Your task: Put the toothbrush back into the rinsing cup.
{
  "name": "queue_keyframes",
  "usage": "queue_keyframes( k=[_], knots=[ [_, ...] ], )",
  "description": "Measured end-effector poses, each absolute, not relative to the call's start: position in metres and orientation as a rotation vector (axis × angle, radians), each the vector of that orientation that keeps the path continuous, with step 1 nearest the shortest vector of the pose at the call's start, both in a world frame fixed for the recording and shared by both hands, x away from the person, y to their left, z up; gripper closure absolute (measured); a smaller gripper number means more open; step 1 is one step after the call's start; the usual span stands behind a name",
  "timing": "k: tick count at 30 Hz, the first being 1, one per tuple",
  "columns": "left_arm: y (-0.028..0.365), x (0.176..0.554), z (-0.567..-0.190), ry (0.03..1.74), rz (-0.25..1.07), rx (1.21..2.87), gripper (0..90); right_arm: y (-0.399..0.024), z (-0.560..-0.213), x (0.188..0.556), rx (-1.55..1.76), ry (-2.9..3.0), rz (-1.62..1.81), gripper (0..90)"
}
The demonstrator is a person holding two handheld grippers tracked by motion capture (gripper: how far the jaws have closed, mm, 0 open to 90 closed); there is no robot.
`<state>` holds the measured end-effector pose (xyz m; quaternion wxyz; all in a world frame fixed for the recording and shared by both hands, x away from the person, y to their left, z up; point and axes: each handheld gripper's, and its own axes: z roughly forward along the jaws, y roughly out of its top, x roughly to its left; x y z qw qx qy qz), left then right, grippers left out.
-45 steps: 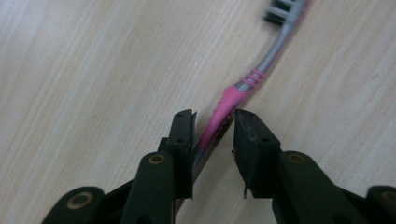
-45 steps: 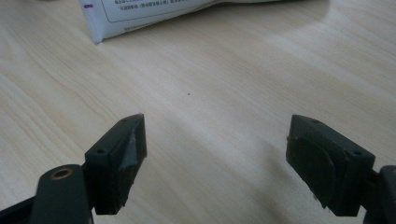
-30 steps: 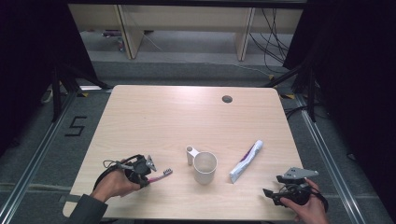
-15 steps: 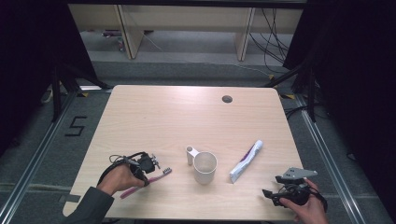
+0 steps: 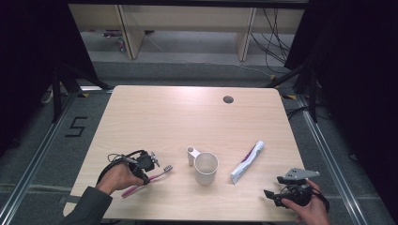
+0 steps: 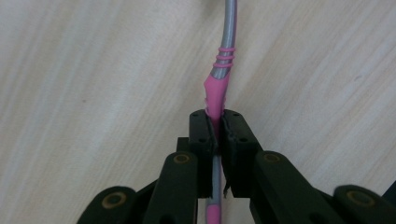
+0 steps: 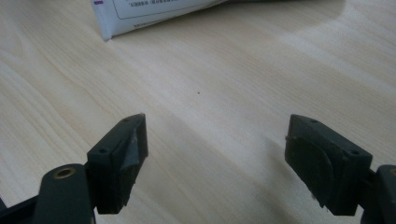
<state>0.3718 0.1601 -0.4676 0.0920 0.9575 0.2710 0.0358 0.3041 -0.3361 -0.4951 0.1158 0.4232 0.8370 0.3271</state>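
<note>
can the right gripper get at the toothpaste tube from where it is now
Probably yes. The right gripper is open and empty, and the tube lies flat just ahead of it with bare table between. The cup stands off to the side.

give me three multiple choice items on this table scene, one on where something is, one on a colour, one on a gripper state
1. Where does the cup stand?
A. between the toothbrush and the toothpaste tube
B. beside the round hole at the far edge
C. on the floor

2. What colour is the toothbrush grip?
A. green
B. pink
C. yellow

3. How is the left gripper?
A. wide open above the cup
B. shut on the tube
C. shut on the toothbrush

Answers: 1 A, the high view shows the cup between the two; 2 B, the grip is pink below a grey neck; 3 C, the left gripper view shows both pads pressing the handle.
</note>
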Motion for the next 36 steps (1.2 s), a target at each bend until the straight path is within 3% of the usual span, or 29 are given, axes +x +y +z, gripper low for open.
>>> queue_keyframes(
  k=[25,36],
  knots=[
    [0.173,0.358,-0.443,0.835,0.373,2.278,82.8,-0.337,-0.495,0.304,1.234,2.445,0.957,22.2],
    [0.172,0.357,-0.442,0.836,0.426,2.179,82.7,-0.337,-0.496,0.304,1.230,2.454,0.959,22.1]
  ],
)
